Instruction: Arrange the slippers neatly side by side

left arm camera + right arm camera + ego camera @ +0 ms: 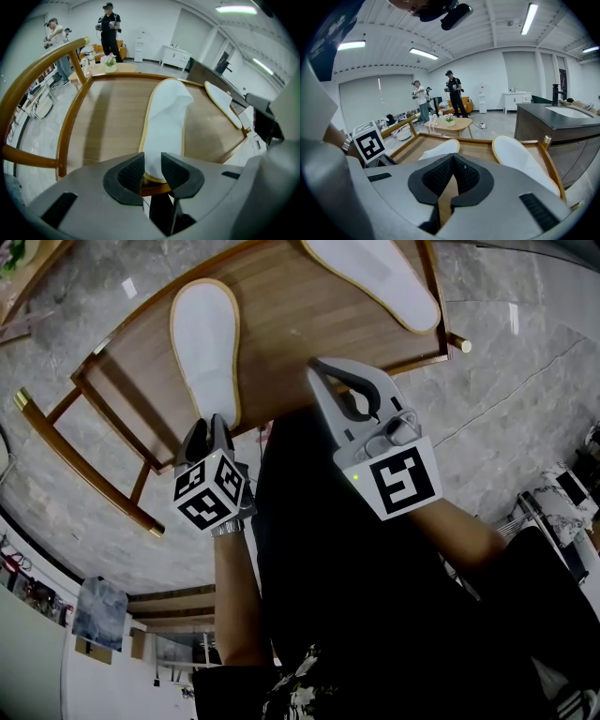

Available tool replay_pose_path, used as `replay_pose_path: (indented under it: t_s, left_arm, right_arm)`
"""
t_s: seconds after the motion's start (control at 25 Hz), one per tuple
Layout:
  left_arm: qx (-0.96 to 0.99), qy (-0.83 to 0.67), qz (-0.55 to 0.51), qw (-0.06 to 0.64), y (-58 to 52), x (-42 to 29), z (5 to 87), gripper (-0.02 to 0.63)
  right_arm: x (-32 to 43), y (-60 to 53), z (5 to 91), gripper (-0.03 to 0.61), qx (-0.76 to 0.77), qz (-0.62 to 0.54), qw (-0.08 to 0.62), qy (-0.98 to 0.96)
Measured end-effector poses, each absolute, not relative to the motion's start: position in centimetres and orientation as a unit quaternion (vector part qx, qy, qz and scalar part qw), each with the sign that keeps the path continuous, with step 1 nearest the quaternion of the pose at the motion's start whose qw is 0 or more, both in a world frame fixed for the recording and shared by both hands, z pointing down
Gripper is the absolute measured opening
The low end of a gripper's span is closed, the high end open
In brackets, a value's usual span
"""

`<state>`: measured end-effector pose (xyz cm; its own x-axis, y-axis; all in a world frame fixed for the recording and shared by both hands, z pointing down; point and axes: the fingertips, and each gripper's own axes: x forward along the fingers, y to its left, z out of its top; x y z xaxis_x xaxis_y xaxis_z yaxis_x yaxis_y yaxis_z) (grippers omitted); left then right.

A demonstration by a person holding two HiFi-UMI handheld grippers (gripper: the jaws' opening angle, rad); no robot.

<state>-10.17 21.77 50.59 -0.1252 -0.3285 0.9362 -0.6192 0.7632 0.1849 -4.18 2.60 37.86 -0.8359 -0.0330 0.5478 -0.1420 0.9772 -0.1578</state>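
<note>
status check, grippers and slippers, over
left gripper open astride heel of near slipper. right gripper shut, empty. other slipper apart, far corner of table. nothing in the way.

Both slippers were plain white with a thin tan rim, lying flat on the wooden table [281, 324]. The first slipper [204, 343] sat left of center in my head view, running top to bottom. The second slipper [375, 277] lay at the top right, slanted, well apart from it.
</note>
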Motion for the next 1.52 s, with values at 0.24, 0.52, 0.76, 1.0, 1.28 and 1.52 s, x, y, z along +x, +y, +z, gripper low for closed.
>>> replay_pose_path:
  t_s: [0.24, 0.52, 0.76, 1.0, 1.28, 1.52]
  left_arm:
    - [0.319, -0.736, 0.087, 0.591, 20.7, -9.1, 50.4, 0.104]
    - [0.333, -0.723, 0.071, 0.601, 19.5, -7.7, 50.3, 0.104]
    - [0.34, -0.718, 0.068, 0.604, 18.8, -7.1, 50.4, 0.104]
    - [0.349, -0.714, 0.074, 0.602, 17.9, -6.3, 50.3, 0.104]
    - [0.336, -0.718, 0.083, 0.604, 17.5, -6.1, 50.4, 0.104]
    - [0.313, -0.73, 0.076, 0.603, 17.5, -6.3, 49.9, 0.104]
  right_arm:
    - [-3.9, 2.7, 37.7, -0.002, 0.048, 0.097, 0.28, -0.954]
    - [-3.6, 2.7, 37.7, -0.002, 0.053, 0.103, 0.279, -0.953]
    - [-3.4, 2.3, 37.8, -0.002, 0.054, 0.102, 0.28, -0.953]
    - [-3.3, 1.9, 37.7, -0.002, 0.052, 0.104, 0.277, -0.954]
    - [-3.1, 1.4, 38.1, -0.002, 0.027, 0.105, 0.284, -0.953]
    - [-2.4, -0.5, 38.3, -0.002, 0.032, 0.117, 0.293, -0.949]
